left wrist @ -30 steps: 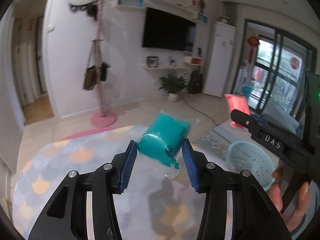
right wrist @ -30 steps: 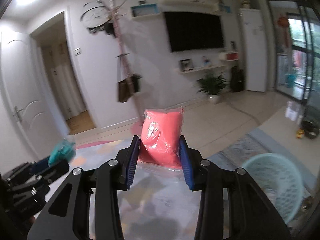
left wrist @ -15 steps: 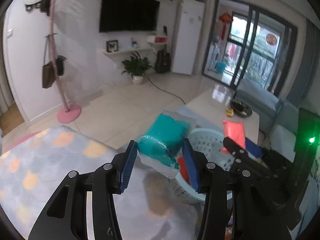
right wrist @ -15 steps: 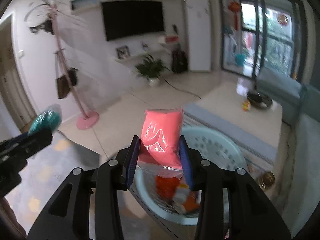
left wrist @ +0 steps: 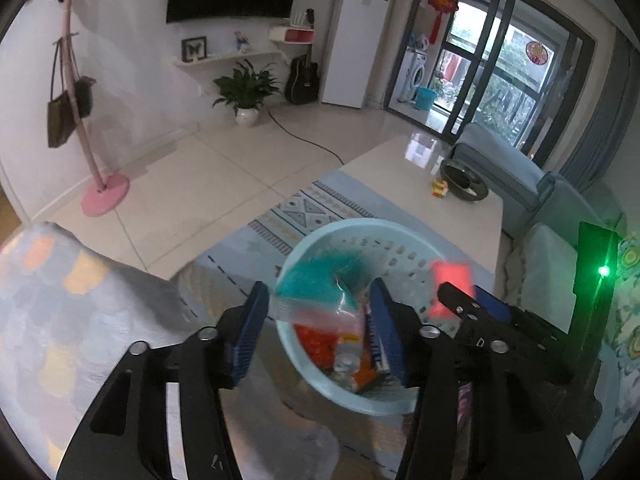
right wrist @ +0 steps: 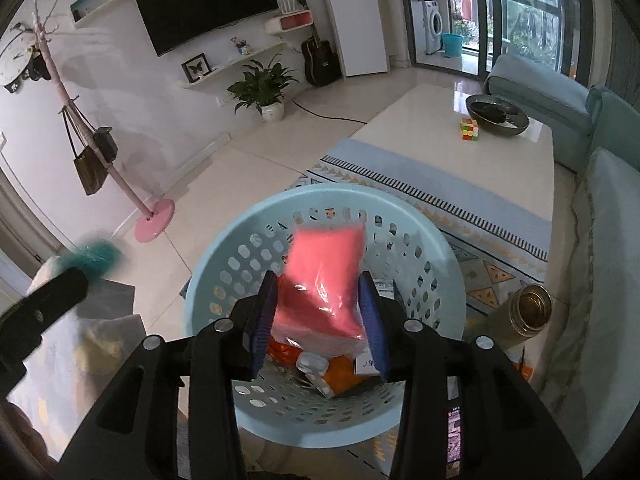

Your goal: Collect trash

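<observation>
Both tongs hang over the pale blue basket [right wrist: 224,264], pointing down into it, and both have just been opening. Left tongs [left wrist: 316,320] stand spread, with the teal packet [left wrist: 316,280] between the blue pads and blurred; the gap on its left side shows it is no longer pinched. Right tongs [right wrist: 318,316] are likewise parted around the pink packet [right wrist: 324,280], which sits between the pads above the basket's mouth; whether the pads still touch it I cannot tell for certain, though small gaps show on both sides.

From the left wrist, the right tongs appear at the right edge with the pink packet as a red blur, and the basket's contents show as orange and clear scraps. From the right wrist, the left tongs show only as a dark bar at the left with a teal smear, and a metal flask [right wrist: 530,312] lies on the rug [right wrist: 500,216] beside the basket. A puzzle cube [right wrist: 469,129] and a dark bowl [right wrist: 498,114] sit on the low bench [right wrist: 420,128] beyond.
</observation>
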A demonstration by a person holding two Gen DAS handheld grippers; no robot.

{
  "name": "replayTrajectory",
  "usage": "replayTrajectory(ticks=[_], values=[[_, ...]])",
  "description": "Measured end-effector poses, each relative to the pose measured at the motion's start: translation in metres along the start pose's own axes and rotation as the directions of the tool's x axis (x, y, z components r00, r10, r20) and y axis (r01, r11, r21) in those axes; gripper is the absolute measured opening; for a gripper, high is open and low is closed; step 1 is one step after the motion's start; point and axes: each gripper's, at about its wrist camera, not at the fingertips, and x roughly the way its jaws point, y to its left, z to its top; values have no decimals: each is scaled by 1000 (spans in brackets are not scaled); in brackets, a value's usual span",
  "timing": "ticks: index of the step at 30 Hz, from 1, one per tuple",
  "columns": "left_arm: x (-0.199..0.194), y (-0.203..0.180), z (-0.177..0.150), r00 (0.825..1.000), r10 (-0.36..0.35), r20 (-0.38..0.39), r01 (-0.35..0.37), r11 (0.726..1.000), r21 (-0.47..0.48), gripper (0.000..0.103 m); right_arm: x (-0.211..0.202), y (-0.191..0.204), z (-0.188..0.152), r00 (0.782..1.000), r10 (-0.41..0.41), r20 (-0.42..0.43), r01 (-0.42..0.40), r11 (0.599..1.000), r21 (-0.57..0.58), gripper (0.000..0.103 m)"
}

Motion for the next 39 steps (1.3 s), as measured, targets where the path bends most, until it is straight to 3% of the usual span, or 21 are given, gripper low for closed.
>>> replayTrajectory(ticks=[1, 2, 10, 14, 20, 23, 26, 30, 33, 39], values=[[-2, -1, -1, 1000, -2, 2, 2, 1000, -4, 57, -1, -1, 1, 1000, 6, -1, -6, 1000, 1, 57], [-5, -1, -1, 1000, -3, 5, 3, 1000, -5, 60, -4, -2, 2, 1000, 18, 5, -18, 1000, 1, 59], [-62, 5, -15, 996, 10, 86, -8, 1000, -21, 72, -41, 4, -4, 998, 54, 26, -52, 998, -38, 60], [-110, 14, -28, 986, 38, 163, -34, 999, -31, 81, -79, 36, -17, 993, 99, 58, -90, 988, -128, 72], [-184, 31, -63, 943, 150, 297, -135, 988, -69, 89, -139, 85, -46, 977, 154, 145, -119, 968, -223, 76], [-208, 39, -81, 907, 243, 344, -223, 970, -96, 90, -159, 100, -66, 967, 160, 196, -111, 964, -240, 76], [-225, 45, -106, 847, 345, 405, -321, 938, -127, 91, -175, 112, -85, 952, 141, 271, -67, 962, -264, 76], [-232, 48, -130, 804, 387, 452, -348, 922, -171, 92, -191, 116, -105, 925, 133, 357, -32, 961, -275, 76], [-224, 51, -145, 782, 410, 470, -360, 912, -196, 92, -196, 113, -117, 906, 126, 404, -17, 964, -264, 76], [-208, 63, -163, 784, 429, 449, -358, 903, -237, 92, -194, 105, -130, 895, 105, 434, 7, 969, -248, 76]])
